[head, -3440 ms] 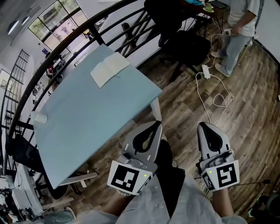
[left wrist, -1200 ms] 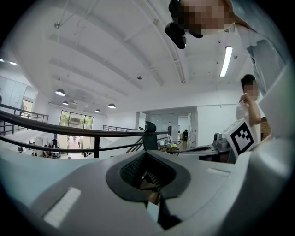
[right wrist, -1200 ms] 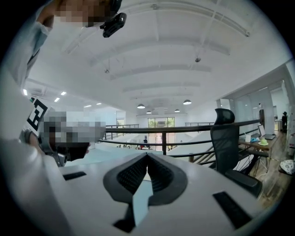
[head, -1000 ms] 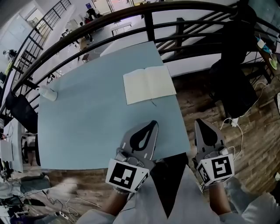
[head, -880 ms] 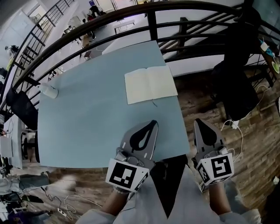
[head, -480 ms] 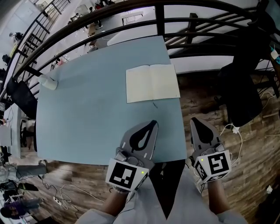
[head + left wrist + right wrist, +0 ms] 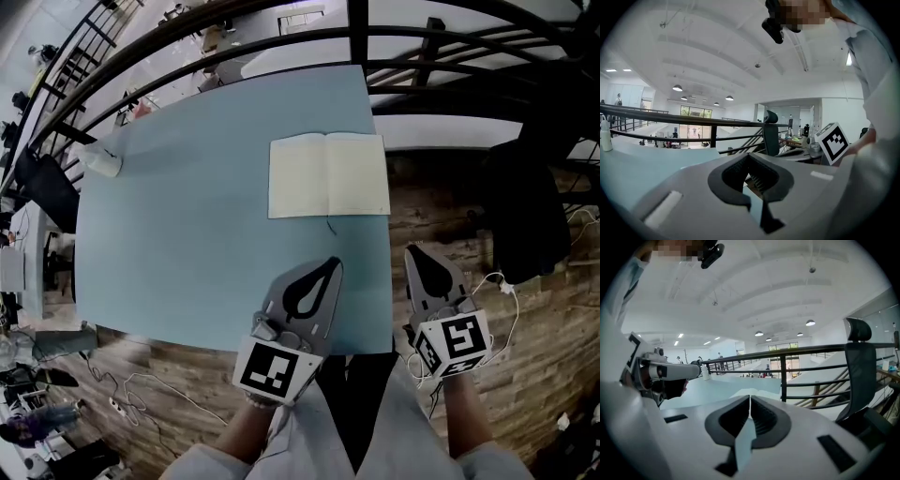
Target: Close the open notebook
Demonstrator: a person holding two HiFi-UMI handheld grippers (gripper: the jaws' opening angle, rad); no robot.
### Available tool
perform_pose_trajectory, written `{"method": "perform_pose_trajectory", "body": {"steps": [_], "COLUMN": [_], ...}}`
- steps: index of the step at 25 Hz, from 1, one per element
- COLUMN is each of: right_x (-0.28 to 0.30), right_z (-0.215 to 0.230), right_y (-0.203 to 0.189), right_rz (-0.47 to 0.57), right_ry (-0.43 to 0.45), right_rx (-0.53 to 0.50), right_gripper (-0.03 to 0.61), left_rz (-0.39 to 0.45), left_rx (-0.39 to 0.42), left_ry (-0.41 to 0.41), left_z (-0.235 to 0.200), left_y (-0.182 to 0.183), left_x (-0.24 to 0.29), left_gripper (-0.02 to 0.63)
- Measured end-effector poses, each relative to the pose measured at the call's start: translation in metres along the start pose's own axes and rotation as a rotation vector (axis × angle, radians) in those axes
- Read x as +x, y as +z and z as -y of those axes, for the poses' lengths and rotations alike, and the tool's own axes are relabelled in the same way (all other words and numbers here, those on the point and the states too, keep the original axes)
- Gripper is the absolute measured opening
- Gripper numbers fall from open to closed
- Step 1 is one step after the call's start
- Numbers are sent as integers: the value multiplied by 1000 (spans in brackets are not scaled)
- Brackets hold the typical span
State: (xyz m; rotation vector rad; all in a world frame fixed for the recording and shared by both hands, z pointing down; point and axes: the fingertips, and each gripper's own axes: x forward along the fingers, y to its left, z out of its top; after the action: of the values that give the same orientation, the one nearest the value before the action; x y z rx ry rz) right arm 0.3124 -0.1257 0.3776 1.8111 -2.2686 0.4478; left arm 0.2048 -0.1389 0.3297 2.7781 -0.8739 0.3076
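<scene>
The open notebook (image 7: 328, 175) lies flat with pale blank pages up, near the right edge of the light blue table (image 7: 187, 244); a thin ribbon marker (image 7: 330, 225) trails from its near edge. My left gripper (image 7: 330, 264) hovers over the table's near edge, just short of the notebook, shut with nothing in it. My right gripper (image 7: 415, 251) is beside the table's right edge, over the wooden floor, also shut and empty. In the right gripper view the notebook (image 7: 762, 393) shows just past the closed tips of the right gripper (image 7: 750, 397). The left gripper (image 7: 749, 154) shows tips together.
A white bottle (image 7: 101, 161) lies at the table's far left. A black railing (image 7: 281, 37) runs behind the table. A black office chair (image 7: 530, 206) stands to the right, with a white cable (image 7: 492, 281) on the floor.
Both grippers have come forward and lower toward the table's near right corner. The notebook has not moved and still lies open. Both grippers stay shut.
</scene>
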Motion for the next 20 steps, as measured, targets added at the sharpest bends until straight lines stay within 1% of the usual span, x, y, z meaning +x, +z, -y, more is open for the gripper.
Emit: {"method": "perform_pose_trajectory", "body": {"steps": [14,15,16,20], "right_x": [67,71,75,90], "right_z": [27,29,31,42], "right_y": [-52,-57,-62,-84], "right_rz": [-177,-190,-203,-251], "right_ry": [91,98,102,107], "right_rx": [66,73,83,127], "right_gripper": [5,16,42,72], "left_rz": [-68,-72,-75,-88], "left_rx": [-41,-42,-43,-53], "left_ry": [74,78,82,96], "left_z": [-23,-25,-27,-32], "left_y": [-33,-35,-37,-48], "left_x": [38,41,43,52], "left_gripper": [5,5,5,5]}}
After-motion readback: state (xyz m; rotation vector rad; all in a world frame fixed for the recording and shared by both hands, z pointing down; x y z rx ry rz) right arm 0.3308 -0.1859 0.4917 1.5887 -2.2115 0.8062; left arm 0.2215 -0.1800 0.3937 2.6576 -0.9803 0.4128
